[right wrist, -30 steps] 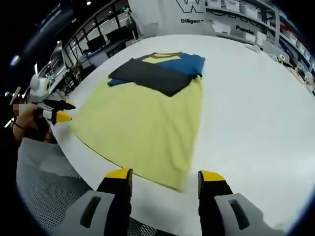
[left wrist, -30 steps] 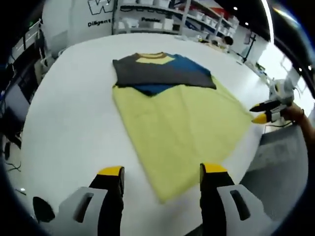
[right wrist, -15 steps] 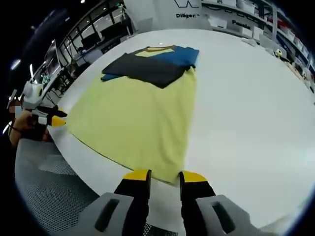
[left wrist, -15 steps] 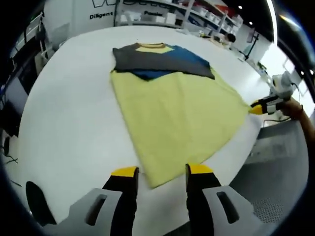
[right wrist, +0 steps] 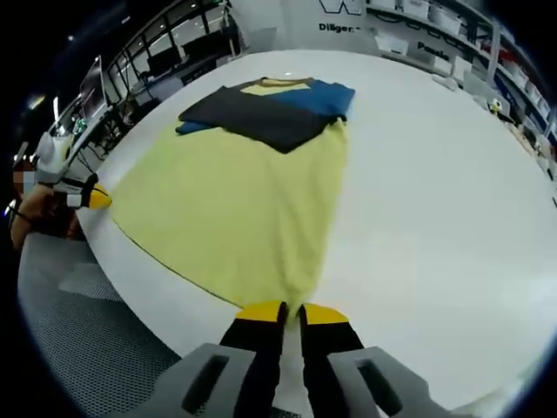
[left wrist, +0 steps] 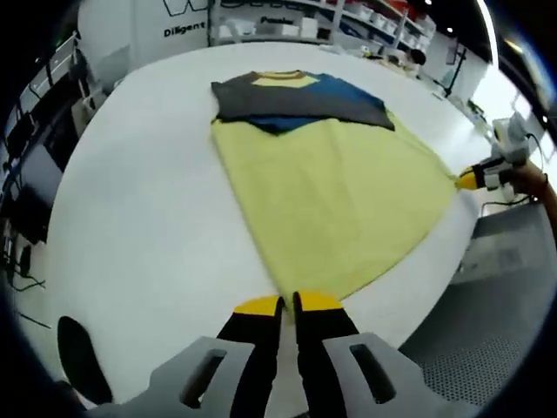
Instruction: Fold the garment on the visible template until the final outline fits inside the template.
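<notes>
- The left gripper (left wrist: 288, 302) has its 2 yellow-tipped jaws pressed together on the near corner of the T-shirt's hem, the cloth pinched between them.
- In the right gripper view, the same gripper appears far to the left (right wrist: 92, 198), at the other hem corner, with a hand (right wrist: 35, 205) behind it.
- The right gripper (right wrist: 291, 310) likewise has its 2 jaws clamped on a hem corner, the yellow cloth running straight into the narrow slit between the tips.
- In the left gripper view, that gripper sits at the far right (left wrist: 474, 177), touching the opposite hem corner near the table's edge.
- The T-shirt (left wrist: 335, 192) lies flat on the white table (left wrist: 139, 209), its pale yellow body spread in a wide fan from the 2 held corners toward the collar.
- Its upper part is partly folded: a dark grey panel (left wrist: 278, 97) lies across the chest, a blue sleeve area (left wrist: 352, 90) lies beside it, and a yellow collar patch (left wrist: 283, 80) shows just beyond.
- In the right gripper view, the T-shirt (right wrist: 235, 196) stretches away from the jaws, with the grey and blue part at its far end.
- The white table (right wrist: 435, 200) lies bare to the right of the garment.
- A grey mesh floor (right wrist: 78, 331) lies beyond the near table edge.
- Shelving with boxes (left wrist: 287, 22) stands behind the table.
</notes>
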